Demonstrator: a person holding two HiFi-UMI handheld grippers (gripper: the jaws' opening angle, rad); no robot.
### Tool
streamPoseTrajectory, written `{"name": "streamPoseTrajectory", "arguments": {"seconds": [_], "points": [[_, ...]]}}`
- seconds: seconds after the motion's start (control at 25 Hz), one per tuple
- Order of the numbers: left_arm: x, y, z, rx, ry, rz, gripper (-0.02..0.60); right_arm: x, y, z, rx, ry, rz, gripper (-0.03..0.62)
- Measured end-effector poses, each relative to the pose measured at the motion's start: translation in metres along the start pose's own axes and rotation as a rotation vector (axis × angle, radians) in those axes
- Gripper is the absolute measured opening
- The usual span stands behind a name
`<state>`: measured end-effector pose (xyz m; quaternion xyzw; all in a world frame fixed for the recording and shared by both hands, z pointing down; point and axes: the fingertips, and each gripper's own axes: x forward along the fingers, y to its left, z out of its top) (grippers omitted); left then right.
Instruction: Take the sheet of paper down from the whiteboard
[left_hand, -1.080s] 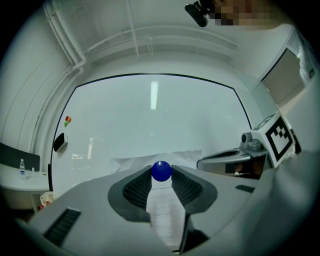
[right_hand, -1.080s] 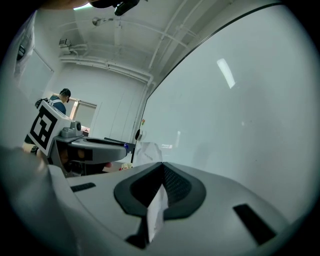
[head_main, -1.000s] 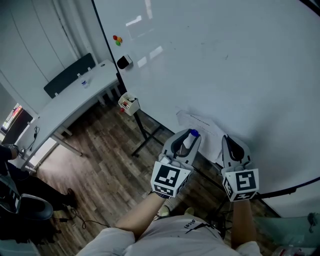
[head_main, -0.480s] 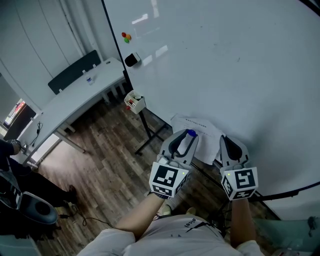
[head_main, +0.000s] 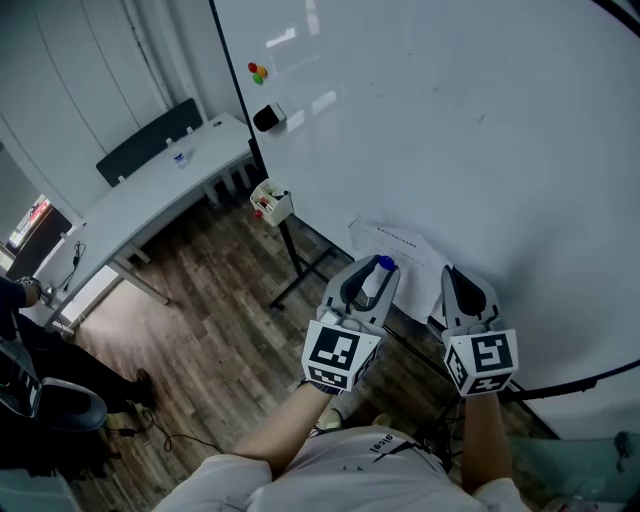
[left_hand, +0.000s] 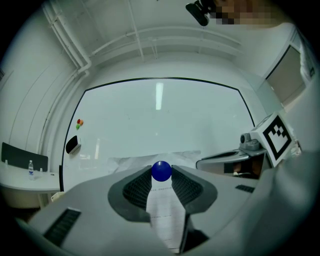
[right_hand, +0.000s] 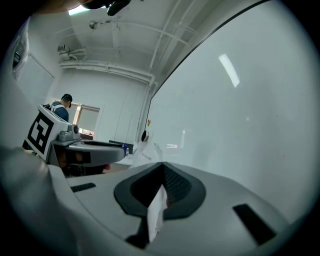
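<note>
Both jaws, left gripper (left_hand: 161, 172): we pinch the blue magnet (head_main: 386, 265) and the sheet of paper (head_main: 400, 245).
Right gripper (right_hand: 161, 170): we clamp the sheet's edge.
Sheet of paper: low against the whiteboard (head_main: 450, 120).

The white printed sheet of paper (head_main: 398, 243) lies rumpled against the big white whiteboard (head_main: 450, 120), close to its lower edge. The left gripper (head_main: 374, 272) pinches it together with a round blue magnet (head_main: 386, 265); the right gripper (head_main: 460, 285) clamps its other side.
</note>
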<state>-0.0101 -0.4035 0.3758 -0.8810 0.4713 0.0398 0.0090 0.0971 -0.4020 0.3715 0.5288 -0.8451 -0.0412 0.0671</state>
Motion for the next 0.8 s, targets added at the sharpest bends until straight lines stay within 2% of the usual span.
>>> {"name": "streamPoseTrajectory", "arguments": {"seconds": [0.8], "points": [[0.0018, -0.0028, 0.0053, 0.003, -0.012, -0.015, 0.132, -0.0003, 0.0035, -0.0004, 0.007, 0.001, 0.001, 0.012]]}}
